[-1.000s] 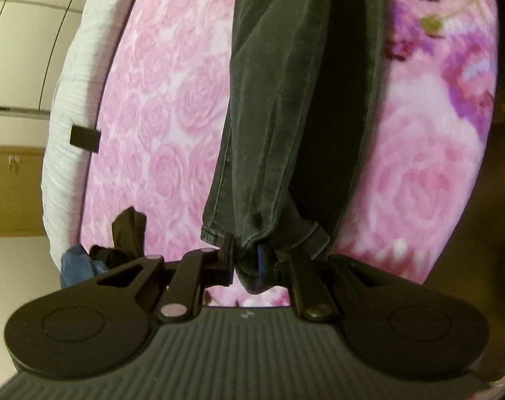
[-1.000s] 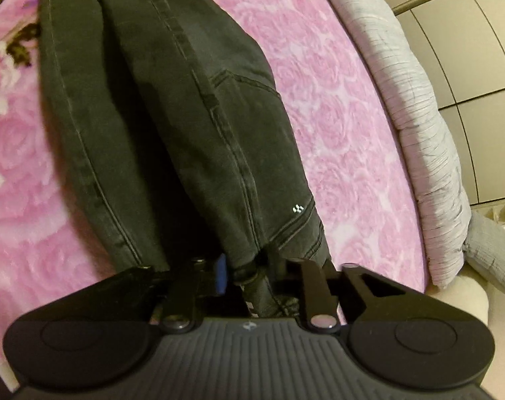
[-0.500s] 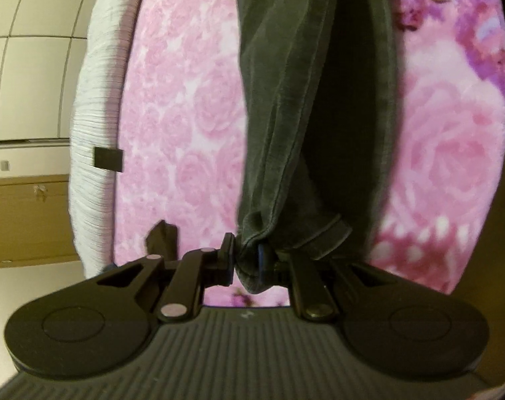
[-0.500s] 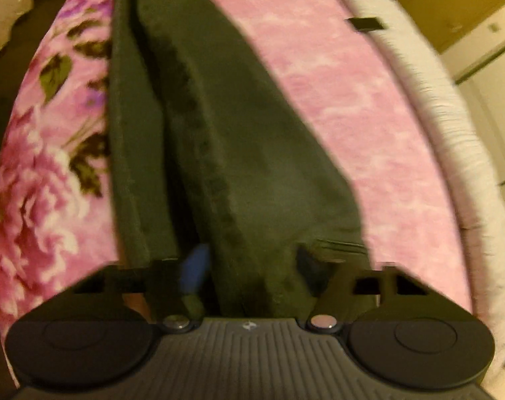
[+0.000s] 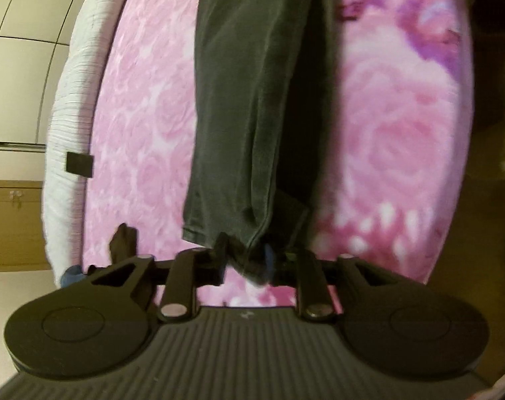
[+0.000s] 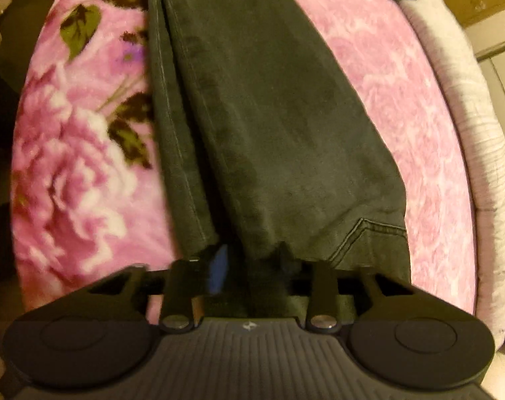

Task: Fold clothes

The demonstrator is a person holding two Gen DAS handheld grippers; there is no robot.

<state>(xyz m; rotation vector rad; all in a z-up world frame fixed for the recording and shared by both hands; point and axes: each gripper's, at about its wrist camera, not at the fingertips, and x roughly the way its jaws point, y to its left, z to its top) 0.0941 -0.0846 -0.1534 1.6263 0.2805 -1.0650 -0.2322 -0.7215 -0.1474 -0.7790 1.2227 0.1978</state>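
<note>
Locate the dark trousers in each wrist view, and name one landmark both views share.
Left wrist: the dark trousers run from top centre down to the left gripper, a hem between its opening jaws.
Right wrist: the trousers run from top centre, widening down to the right gripper, fabric between its opening jaws.
Shared landmark: the pink rose blanket under them.

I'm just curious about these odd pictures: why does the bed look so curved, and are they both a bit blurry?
Left wrist view: the fisheye lens bows the pink blanket and white bed edge; dim, warm light; the dark jeans are slightly soft. Right wrist view: same bulging distortion, heavier motion blur on the flower print.
</note>
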